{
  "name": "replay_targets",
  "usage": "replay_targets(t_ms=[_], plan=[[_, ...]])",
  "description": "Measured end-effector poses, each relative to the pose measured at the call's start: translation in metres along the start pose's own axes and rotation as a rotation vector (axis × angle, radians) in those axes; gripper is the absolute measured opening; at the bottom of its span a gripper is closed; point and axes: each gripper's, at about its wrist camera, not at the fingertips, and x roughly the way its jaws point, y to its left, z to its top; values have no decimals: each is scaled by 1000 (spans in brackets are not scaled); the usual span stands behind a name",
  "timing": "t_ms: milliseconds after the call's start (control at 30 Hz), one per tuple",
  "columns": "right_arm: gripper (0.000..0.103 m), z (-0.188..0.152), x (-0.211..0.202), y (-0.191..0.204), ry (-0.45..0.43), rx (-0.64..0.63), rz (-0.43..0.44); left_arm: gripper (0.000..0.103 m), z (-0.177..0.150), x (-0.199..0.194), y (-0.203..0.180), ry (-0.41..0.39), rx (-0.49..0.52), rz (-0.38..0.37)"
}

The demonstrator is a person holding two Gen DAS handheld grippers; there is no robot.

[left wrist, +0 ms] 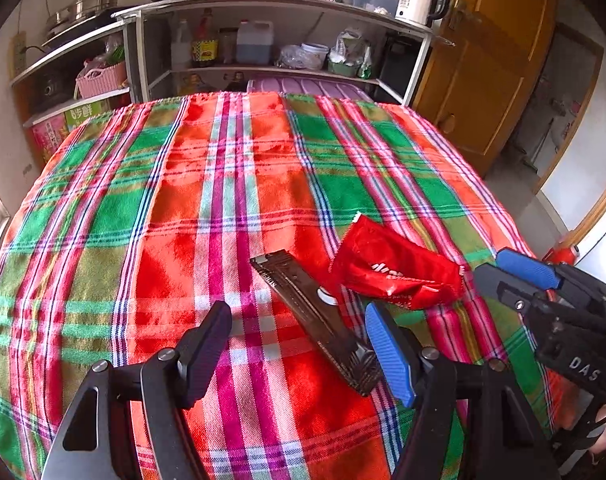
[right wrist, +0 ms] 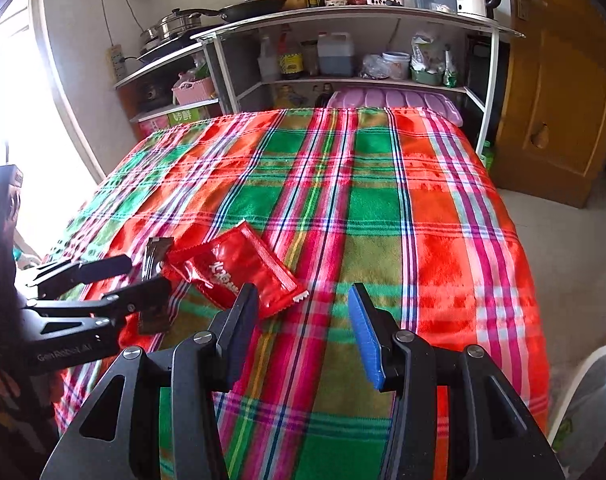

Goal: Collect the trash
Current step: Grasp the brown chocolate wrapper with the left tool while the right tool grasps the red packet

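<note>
Surface: plaid cloth (right wrist: 383, 208), kitchen shelves (right wrist: 343, 20) behind.
Trash: red wrapper (left wrist: 391, 268) beside dark wrapper (left wrist: 319, 316).
Left gripper (left wrist: 299, 344): jaws apart, straddling dark wrapper, likely to grasp.
Right gripper (right wrist: 303, 332): jaws apart, empty.

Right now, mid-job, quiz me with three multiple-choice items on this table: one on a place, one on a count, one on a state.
1. Where does the brown wrapper lie relative to the left claw?
A. between its fingers
B. at the table's far edge
C. on the shelf

2. How many wrappers lie on the cloth?
A. one
B. two
C. four

3. What is the right claw doing?
A. clamping the red wrapper
B. standing open, holding nothing
C. gripping the kettle

Answers: 1 A, the brown wrapper's near end sits between the black and blue fingers. 2 B, only the brown and red ones show. 3 B, its fingers stand apart over bare cloth, the red wrapper just ahead of the left finger.
</note>
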Motion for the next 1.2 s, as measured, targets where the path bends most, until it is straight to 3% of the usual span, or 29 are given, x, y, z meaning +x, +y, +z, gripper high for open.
replay_targets(t_ms=[233, 333, 500, 600, 933, 1200], plan=[[48, 6, 7, 3, 6, -11, 12, 69, 2, 7, 0, -5, 31, 34], [48, 6, 8, 8, -1, -22, 30, 63, 3, 6, 4, -9, 32, 37], [48, 8, 8, 19, -5, -45, 82, 34, 4, 4, 15, -15, 56, 55], [48, 8, 11, 24, 1, -47, 110, 25, 4, 3, 23, -13, 49, 43], [48, 6, 14, 45, -2, -135, 159, 24, 3, 0, 29, -12, 48, 13], [48, 4, 36, 56, 56, -198, 109, 24, 3, 0, 33, -14, 34, -9]])
